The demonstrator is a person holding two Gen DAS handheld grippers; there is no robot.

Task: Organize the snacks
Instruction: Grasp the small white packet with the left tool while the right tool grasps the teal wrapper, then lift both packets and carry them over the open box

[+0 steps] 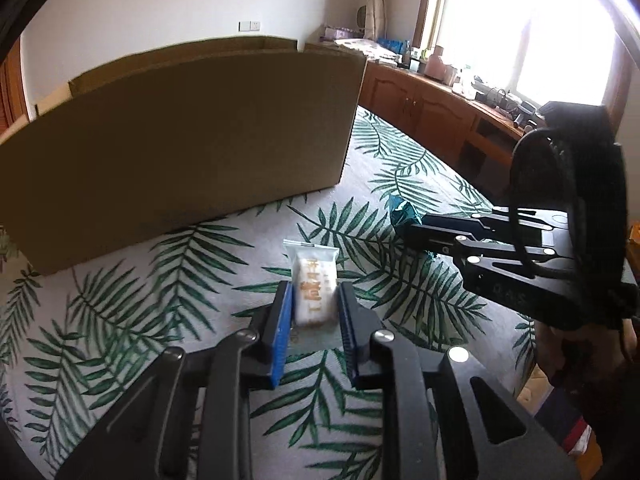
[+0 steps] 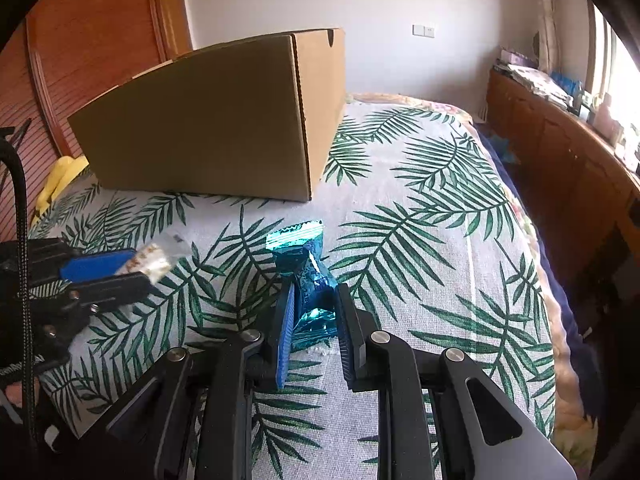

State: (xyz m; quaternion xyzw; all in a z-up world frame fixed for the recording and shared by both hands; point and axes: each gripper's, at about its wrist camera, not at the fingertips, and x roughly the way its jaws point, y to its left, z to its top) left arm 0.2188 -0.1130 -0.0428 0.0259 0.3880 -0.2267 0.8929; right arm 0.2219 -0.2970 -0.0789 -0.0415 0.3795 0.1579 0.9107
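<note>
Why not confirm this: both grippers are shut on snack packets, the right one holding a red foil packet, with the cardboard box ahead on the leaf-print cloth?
Wrong colour. The right gripper holds a blue foil packet, as the right wrist view shows. The rest stands.

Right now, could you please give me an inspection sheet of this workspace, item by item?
Surface: white cloth with green palm-leaf print, covering a bed.
Job's things: large brown cardboard box standing on the cloth; clear-wrapped white snack bar; crinkled shiny blue foil snack packet.
Clutter: yellow cloth beside the box.
Grippers: left hand-held gripper shut on the white bar; right hand-held gripper shut on the blue packet.
Cables: black braided cable by the left hand-held gripper.
Surroundings: wooden cabinets with items on top under a bright window; white wall.
</note>
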